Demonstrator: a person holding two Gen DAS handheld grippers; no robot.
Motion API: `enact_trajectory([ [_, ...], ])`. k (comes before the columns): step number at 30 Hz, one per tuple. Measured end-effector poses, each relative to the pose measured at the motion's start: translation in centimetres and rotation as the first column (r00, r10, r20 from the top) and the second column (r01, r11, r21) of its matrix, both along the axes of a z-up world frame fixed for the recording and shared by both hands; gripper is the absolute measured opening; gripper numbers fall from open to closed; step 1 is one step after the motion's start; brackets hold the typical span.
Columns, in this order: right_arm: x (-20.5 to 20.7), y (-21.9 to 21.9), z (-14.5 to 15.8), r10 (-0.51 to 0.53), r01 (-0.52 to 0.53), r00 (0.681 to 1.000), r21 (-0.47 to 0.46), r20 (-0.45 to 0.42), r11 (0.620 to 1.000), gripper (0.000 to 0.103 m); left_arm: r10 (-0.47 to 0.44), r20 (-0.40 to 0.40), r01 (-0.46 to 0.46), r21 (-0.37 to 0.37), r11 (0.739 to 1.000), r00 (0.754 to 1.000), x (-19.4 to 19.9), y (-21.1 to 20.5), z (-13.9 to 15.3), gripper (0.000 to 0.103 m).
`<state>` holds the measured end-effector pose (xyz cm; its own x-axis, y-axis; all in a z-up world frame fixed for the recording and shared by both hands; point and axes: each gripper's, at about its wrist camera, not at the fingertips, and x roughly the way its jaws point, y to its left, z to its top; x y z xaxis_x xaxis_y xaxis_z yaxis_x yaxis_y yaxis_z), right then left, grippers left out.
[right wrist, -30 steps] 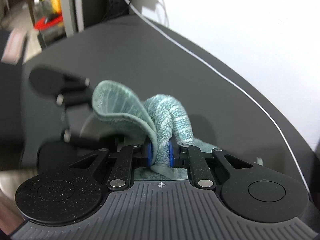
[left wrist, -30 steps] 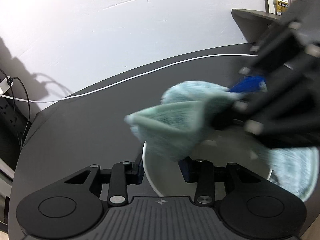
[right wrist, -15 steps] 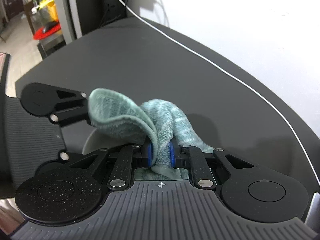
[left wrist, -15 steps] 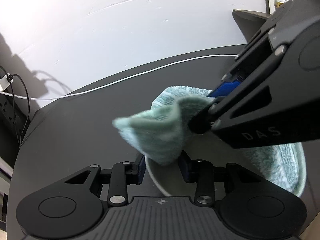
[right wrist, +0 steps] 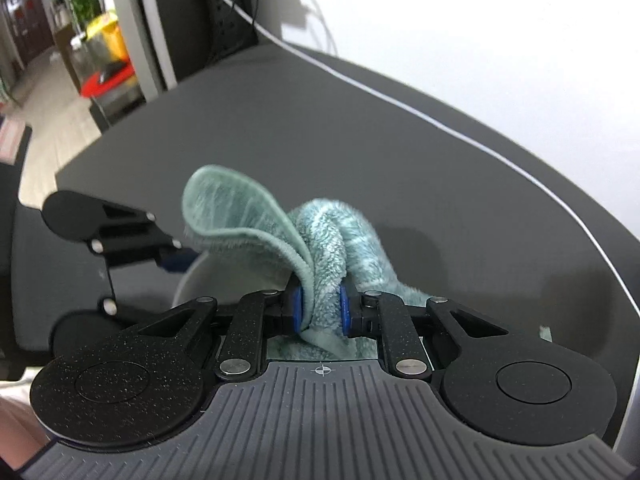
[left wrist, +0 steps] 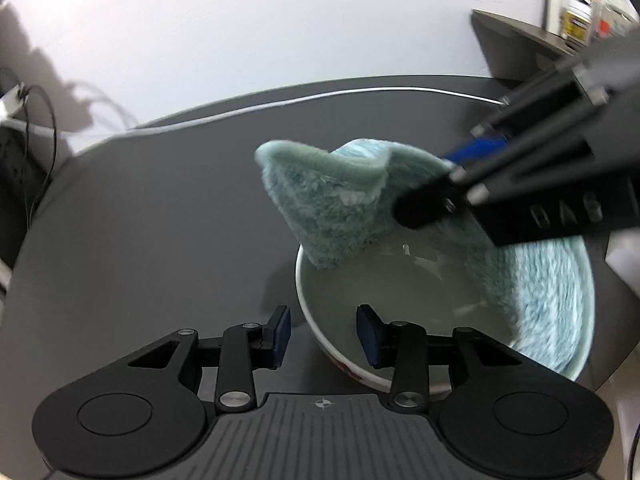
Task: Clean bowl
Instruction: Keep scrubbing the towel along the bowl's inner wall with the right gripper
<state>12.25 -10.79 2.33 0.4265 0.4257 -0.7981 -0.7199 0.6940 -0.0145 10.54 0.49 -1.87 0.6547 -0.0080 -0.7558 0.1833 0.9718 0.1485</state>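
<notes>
Bowl point(left wrist: 400, 300): on table point(left wrist: 140, 240), rim between the left gripper point(left wrist: 323, 336)'s parted fingers. Right gripper point(right wrist: 320, 310), clamped on cloth point(right wrist: 324, 248), sits directly above; wiping runs downward inside.

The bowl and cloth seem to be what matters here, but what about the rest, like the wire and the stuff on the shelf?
Part of the job:
bowl
green cloth
right gripper, jaws shut on the cloth
left gripper, jaws astride the bowl's rim

Just lying about:
white cable
shelf
power strip
</notes>
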Motion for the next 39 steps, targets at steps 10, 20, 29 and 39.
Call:
enact_trajectory([
  [10, 1.7, 2.3, -0.7, -0.011, 0.011, 1.0, 0.031, -0.012, 0.999, 0.02, -0.121, 0.072, 0.121, 0.002, 0.993, 0.99, 0.9, -0.3, -0.8, 0.034],
  [20, -1.9, 0.4, -1.0, 0.054, -0.055, 0.998, -0.115, -0.007, 0.992, 0.019, -0.079, 0.088, 0.076, 0.044, 0.996, 0.993, 1.1, -0.9, -0.9, 0.038],
  [29, 0.4, 3.5, -2.2, 0.034, -0.027, 0.998, -0.153, 0.043, 0.988, 0.015, -0.011, 0.082, 0.008, 0.036, 0.999, 0.997, 5.4, 3.6, -2.2, 0.038],
  [39, 0.5, 3.0, -2.5, 0.01, -0.017, 0.999, -0.134, -0.052, 0.991, 0.018, 0.071, 0.071, -0.072, 0.007, 0.997, 0.995, 5.3, 4.1, -2.0, 0.037],
])
